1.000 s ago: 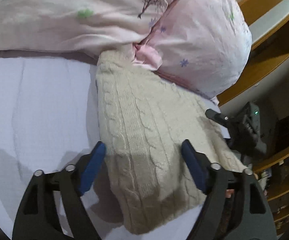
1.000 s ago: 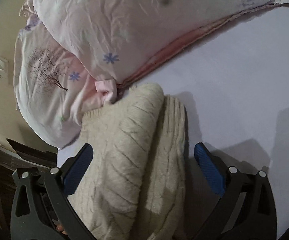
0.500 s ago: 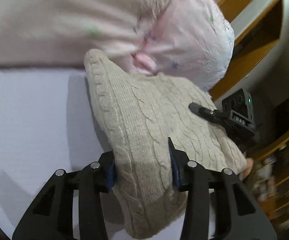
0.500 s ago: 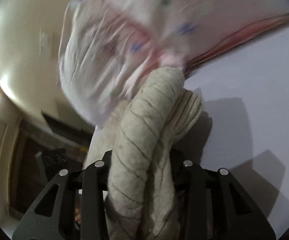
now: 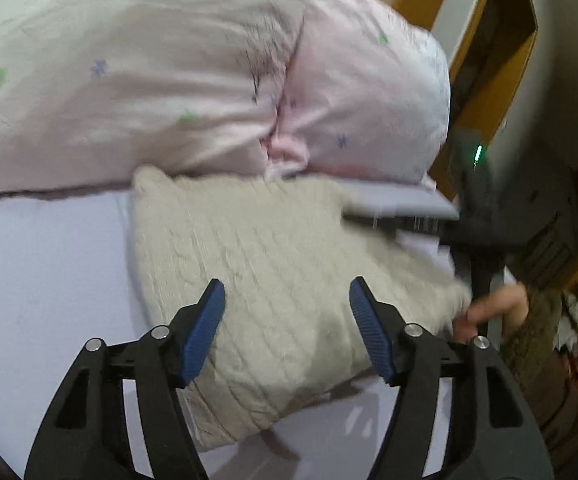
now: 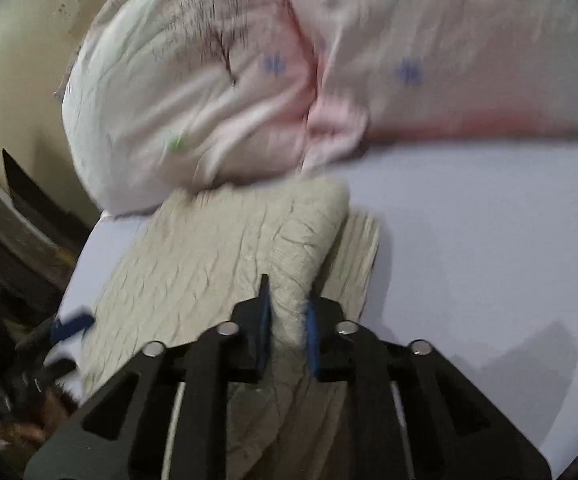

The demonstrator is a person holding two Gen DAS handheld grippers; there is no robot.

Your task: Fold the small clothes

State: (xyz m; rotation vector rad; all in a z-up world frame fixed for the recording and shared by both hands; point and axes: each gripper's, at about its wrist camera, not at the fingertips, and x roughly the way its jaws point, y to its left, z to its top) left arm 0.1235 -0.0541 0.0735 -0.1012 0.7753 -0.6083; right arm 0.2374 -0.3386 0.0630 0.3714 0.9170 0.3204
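Note:
A cream cable-knit sweater, folded, lies on the pale lilac bed sheet against the pink pillows. My left gripper is open, its blue pads apart just above the sweater's near edge. In the right wrist view my right gripper is shut on a fold of the sweater at its right edge. The right gripper's black body shows in the left wrist view at the sweater's far right end, with a hand behind it.
Two pink flowered pillows lie along the back of the bed, touching the sweater; they also show in the right wrist view. A wooden shelf unit stands past the bed's right edge. Bare sheet stretches to the right.
My left gripper has opened and let go of the sweater. The sweater has come down flat on the sheet. My right gripper stays shut on its fold.

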